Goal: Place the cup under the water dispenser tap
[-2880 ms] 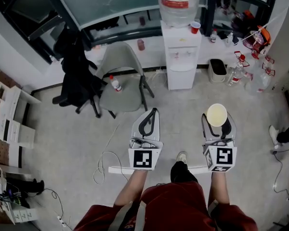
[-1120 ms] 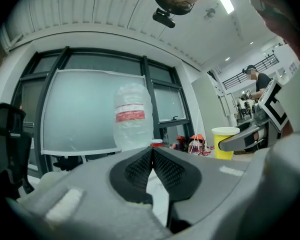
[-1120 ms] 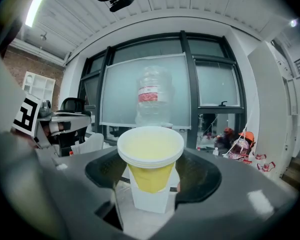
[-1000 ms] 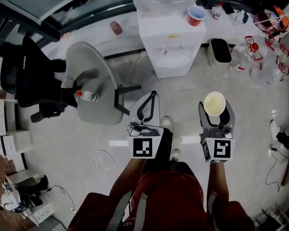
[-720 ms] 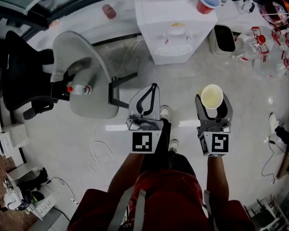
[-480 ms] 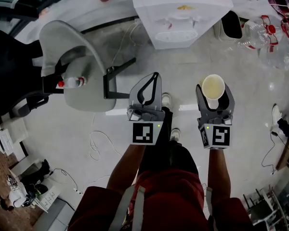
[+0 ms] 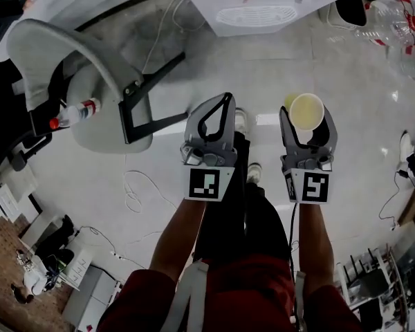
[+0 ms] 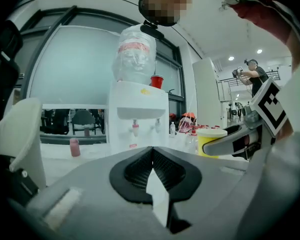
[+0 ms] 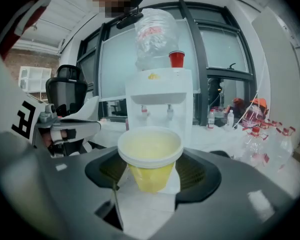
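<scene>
A pale yellow cup stands upright between the jaws of my right gripper, which is shut on it. From the right gripper view the cup looks empty, and the white water dispenser with its two taps stands ahead, some way off. My left gripper is beside the right one, shut with nothing in it. In the left gripper view the shut left gripper points towards the dispenser. Only the dispenser's drip tray shows in the head view.
A red cup sits on top of the dispenser beside the big water bottle. A grey chair with a small bottle on it stands at the left. Empty bottles crowd the floor to the right of the dispenser.
Both grippers have sunk lower and come closer to the dispenser, which has slid to the top edge of the head view. The cup stays gripped; the left jaws stay shut.
</scene>
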{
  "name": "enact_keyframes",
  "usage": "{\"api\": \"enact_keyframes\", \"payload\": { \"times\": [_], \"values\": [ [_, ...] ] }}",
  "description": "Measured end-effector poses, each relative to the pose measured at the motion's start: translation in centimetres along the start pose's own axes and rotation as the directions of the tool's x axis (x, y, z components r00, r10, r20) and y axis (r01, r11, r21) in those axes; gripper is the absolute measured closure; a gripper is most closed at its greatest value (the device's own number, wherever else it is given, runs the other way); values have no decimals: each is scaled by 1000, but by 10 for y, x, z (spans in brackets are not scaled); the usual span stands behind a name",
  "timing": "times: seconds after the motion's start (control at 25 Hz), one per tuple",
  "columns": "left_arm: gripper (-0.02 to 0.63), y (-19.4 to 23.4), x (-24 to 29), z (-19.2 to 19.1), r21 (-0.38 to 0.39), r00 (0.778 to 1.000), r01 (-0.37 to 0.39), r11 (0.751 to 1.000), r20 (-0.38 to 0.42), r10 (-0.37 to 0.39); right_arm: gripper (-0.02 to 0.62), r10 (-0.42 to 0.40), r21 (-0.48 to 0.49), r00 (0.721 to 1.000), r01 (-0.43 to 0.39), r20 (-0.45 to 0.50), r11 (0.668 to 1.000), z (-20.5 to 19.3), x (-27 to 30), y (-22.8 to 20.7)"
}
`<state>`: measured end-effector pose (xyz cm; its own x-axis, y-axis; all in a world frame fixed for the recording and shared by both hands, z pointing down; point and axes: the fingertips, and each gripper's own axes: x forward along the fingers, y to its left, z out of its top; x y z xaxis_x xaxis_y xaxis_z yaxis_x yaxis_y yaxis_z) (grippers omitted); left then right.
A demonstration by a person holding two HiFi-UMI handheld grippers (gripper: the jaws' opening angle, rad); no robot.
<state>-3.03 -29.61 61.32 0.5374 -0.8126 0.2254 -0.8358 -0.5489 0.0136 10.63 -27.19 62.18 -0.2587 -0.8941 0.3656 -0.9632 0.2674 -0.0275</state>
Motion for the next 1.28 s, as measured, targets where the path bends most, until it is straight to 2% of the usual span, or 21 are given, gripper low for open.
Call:
{"api": "enact_keyframes", "payload": {
  "times": [0.32,0.64,0.96,1.28],
  "values": [
    [604,1,12,-70,-43,1000,-24,999,-10,24,296,23,53,995,-18,-95,998,-99,20,2],
    [604,-1,18,-100,-50,999,-25,998,-24,24,296,17,42,994,-12,-110,999,-138,36,-4],
    [604,-4,24,-106,-50,1000,-9,999,-20,8,296,10,36,997,-7,-78,999,-132,81,-18],
    [604,-5,24,-114,-59,999,5,998,-38,-7,296,0,-5,1000,0,-12,1000,-96,153,-42]
  ]
}}
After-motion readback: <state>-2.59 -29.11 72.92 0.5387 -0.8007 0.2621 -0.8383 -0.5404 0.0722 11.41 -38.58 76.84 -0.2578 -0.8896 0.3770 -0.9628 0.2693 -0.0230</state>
